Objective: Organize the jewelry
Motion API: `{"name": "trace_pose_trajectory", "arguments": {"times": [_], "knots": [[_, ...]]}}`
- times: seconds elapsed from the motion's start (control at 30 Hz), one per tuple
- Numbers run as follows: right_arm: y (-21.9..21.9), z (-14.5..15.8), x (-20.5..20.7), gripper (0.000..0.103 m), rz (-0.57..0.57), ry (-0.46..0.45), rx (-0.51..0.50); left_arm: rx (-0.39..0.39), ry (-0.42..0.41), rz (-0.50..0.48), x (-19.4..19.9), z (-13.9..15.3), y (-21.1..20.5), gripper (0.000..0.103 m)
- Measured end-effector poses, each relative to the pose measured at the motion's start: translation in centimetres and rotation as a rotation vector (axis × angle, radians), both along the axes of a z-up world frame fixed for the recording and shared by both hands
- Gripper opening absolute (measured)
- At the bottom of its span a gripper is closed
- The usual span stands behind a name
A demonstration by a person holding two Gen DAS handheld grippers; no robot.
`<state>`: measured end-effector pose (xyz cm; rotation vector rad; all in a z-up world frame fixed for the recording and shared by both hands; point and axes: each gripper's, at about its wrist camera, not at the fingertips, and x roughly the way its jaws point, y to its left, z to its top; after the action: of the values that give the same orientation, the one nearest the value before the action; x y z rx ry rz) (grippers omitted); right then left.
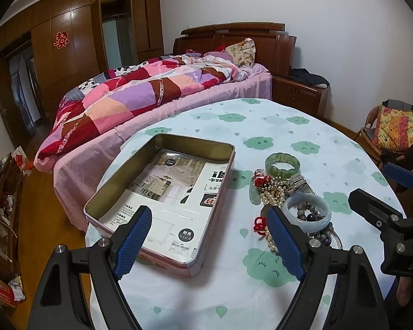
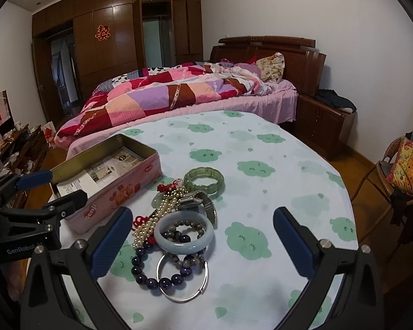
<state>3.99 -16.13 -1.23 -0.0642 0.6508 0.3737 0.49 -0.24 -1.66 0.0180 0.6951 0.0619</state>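
We had the left gripper [image 1: 209,236] wide open, empty, over the near end of the pink tin [image 1: 162,200]. The right gripper [image 2: 203,243] was also wide open, holding nothing, above the jewelry pile [image 2: 179,225] on the cloud-print tablecloth [image 2: 275,170]. The pile sat just right of the tin: pale bangle [image 2: 184,232], green bracelet [image 2: 204,179], pearls [image 2: 162,214], dark beads [image 2: 151,272], silver bangle [image 2: 183,280]. The tin held only printed paper [image 1: 179,192].

My left tool [image 1: 209,236] covers part of the pearl strand [image 1: 272,192], and the tin [image 1: 162,189] liner's print is illegible.
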Motion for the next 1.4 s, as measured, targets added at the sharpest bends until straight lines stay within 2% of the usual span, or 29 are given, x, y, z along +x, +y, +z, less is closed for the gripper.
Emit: {"name": "trace_pose_trajectory", "arguments": {"times": [1.17, 1.4], "knots": [[0.0, -0.1, 0.1, 0.103, 0.003, 0.004, 0.000, 0.001, 0.004, 0.009, 0.0, 0.2, 0.7, 0.085], [0.3, -1.1, 0.2, 0.103, 0.007, 0.023, -0.003, -0.002, 0.015, 0.016, 0.2, -0.3, 0.9, 0.085]]}}
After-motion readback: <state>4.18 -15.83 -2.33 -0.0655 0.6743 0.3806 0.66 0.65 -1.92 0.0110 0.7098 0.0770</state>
